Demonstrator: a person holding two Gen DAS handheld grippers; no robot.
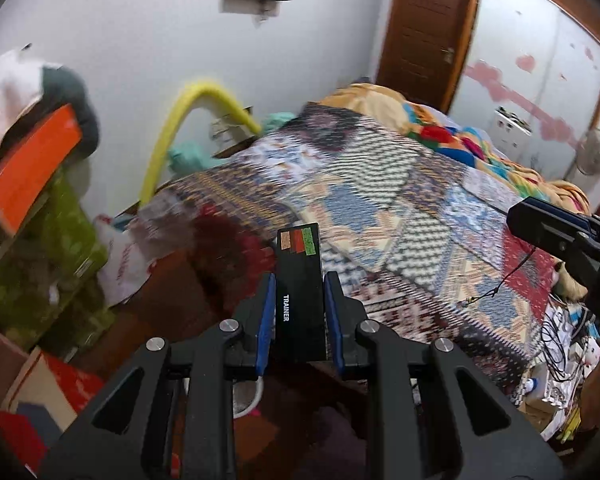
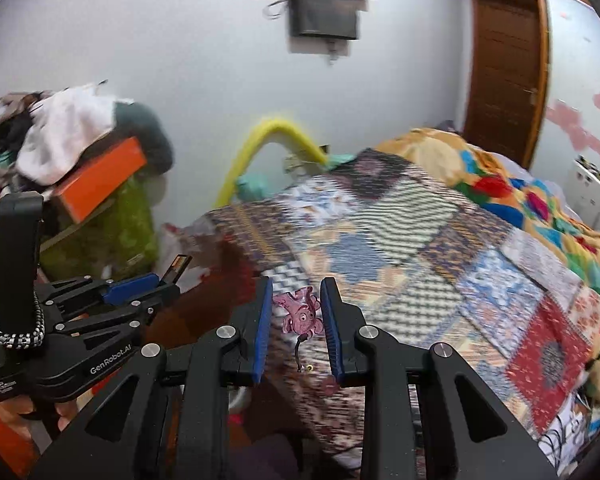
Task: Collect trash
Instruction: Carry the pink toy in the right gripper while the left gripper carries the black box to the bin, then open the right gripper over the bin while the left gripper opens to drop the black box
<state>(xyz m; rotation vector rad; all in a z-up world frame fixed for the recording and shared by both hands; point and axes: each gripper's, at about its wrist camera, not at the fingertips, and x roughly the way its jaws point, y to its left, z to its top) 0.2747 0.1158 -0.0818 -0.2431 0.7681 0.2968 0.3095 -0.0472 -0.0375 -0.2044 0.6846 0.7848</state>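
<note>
Left wrist view, surroundings: a patchwork quilt [image 1: 380,200] covers the bed through the middle of the frame, with a bright yellow-orange blanket [image 1: 480,144] bunched toward the upper right. An orange box [image 1: 32,164] sits tilted on a cluttered pile at the left edge, a curved yellow tube [image 1: 180,120] arches against the white wall behind the bed, and a brown door [image 1: 424,28] stands upper right.
Left wrist view, claw: the left gripper [image 1: 300,312] is clamped on a flat black card [image 1: 300,280] printed "TRAINER", with colour patches at its far end; both blue pads press its long edges. The right gripper [image 1: 560,236] enters from the right edge, seen side-on.
Right wrist view, surroundings: the same quilt [image 2: 400,240] fills the centre and right, the orange box [image 2: 100,180] lies upper left under white cloth, and a dark screen [image 2: 324,12] hangs on the wall at top centre.
Right wrist view, claw: the right gripper [image 2: 296,320] is narrowed around a small pink translucent figure [image 2: 300,312] with a dangling cord; the pads sit at its sides, gripping it. The left gripper [image 2: 140,284] appears at lower left, with the card [image 2: 178,266] poking from its tip.
</note>
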